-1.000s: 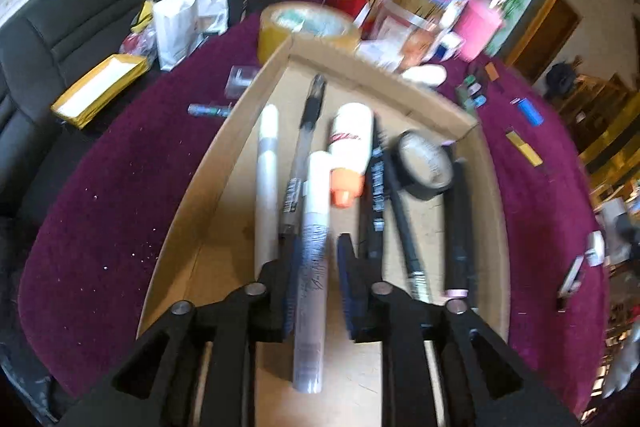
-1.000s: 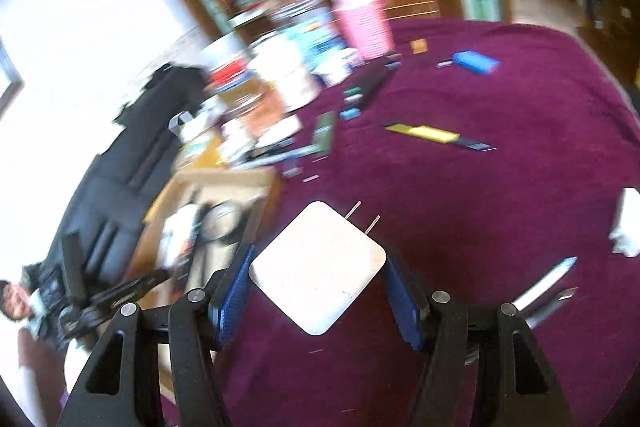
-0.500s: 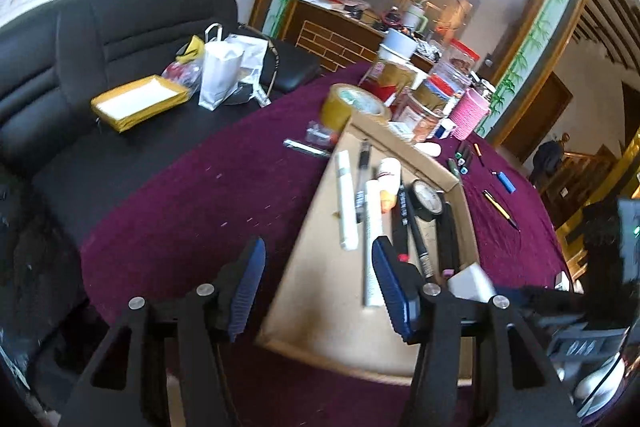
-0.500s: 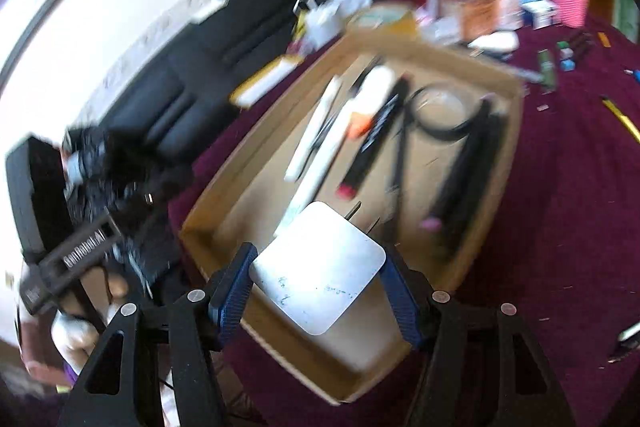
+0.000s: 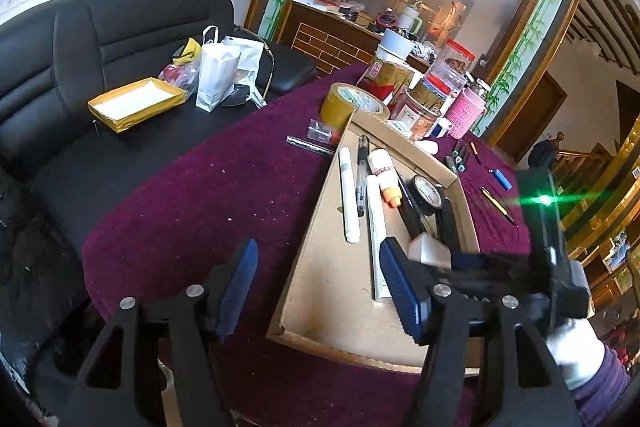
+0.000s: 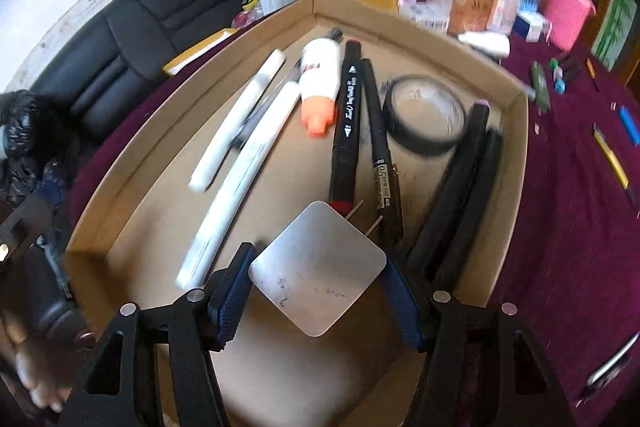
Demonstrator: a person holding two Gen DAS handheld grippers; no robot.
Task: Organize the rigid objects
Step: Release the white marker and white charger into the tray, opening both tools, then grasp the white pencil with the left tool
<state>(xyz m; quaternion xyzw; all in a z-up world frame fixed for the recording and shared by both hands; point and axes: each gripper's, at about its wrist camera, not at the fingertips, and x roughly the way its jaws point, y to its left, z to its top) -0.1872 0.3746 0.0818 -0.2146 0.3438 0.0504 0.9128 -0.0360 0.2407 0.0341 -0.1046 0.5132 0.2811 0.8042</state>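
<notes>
A shallow cardboard tray [image 6: 514, 163] [image 5: 308, 251] on the purple table holds white markers [image 6: 248, 155], a glue bottle [image 6: 320, 79], black pens [image 6: 346, 115], a black tape roll [image 6: 424, 115] and dark sticks [image 6: 464, 195]. My right gripper [image 6: 318, 287] is shut on a white square charger plug [image 6: 320, 267], prongs forward, held low over the tray's near end; it shows in the left wrist view [image 5: 430, 247]. My left gripper [image 5: 318, 291] is open and empty, above the tray's near left corner.
Loose on the purple cloth [image 5: 224, 195] right of the tray: a yellow cutter [image 6: 610, 159], a blue lighter [image 6: 630, 123], small green items [image 6: 540, 83]. Behind the tray stand a packing tape roll [image 5: 354, 105], jars and a pink cup [image 5: 464, 115]. A black sofa [image 5: 100, 39] lies left.
My left gripper let go of the white marker in the tray, opened and pulled back and up. My right gripper carried the charger from over the cloth to low over the tray.
</notes>
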